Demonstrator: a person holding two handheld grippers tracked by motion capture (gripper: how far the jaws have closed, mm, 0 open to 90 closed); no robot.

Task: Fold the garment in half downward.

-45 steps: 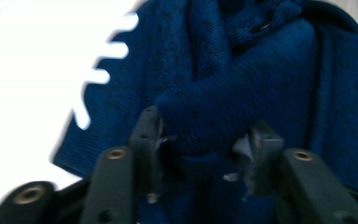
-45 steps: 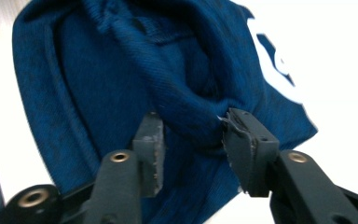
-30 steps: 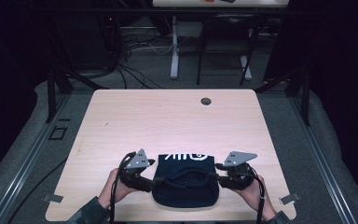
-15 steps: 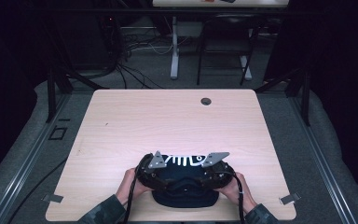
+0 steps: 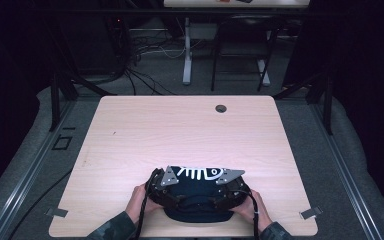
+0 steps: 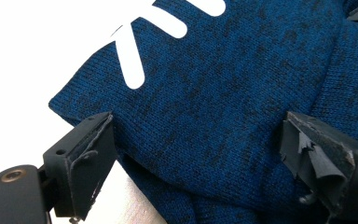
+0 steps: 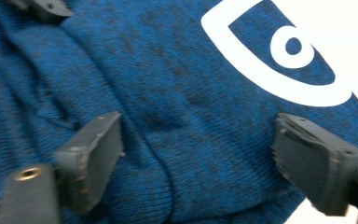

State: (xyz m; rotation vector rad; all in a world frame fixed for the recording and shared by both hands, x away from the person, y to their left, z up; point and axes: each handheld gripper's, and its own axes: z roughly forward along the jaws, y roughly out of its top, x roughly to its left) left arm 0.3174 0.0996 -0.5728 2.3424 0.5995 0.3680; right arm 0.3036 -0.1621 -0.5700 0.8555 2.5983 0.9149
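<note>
A folded dark blue knit garment (image 5: 198,214) with a white fish-skeleton print lies at the near edge of the wooden table (image 5: 180,132). My left gripper (image 5: 166,189) rests over its left part and my right gripper (image 5: 228,188) over its right part, close together. In the left gripper view the blue knit (image 6: 223,88) lies between the wide-apart jaws of the left gripper (image 6: 198,130), near a folded edge. In the right gripper view the right gripper (image 7: 198,126) stands open over the knit (image 7: 168,74), beside the white eye shape (image 7: 291,46). Neither pinches the cloth.
A round cable hole (image 5: 221,108) sits near the table's far edge. Tape marks lie off the near corners on the left (image 5: 57,212) and right (image 5: 312,212). Desk legs and cables (image 5: 187,55) stand on the floor beyond the table.
Both grippers have come inward from the garment's left and right sides and now lie over it, nearly meeting. The garment has stayed at the near edge.
</note>
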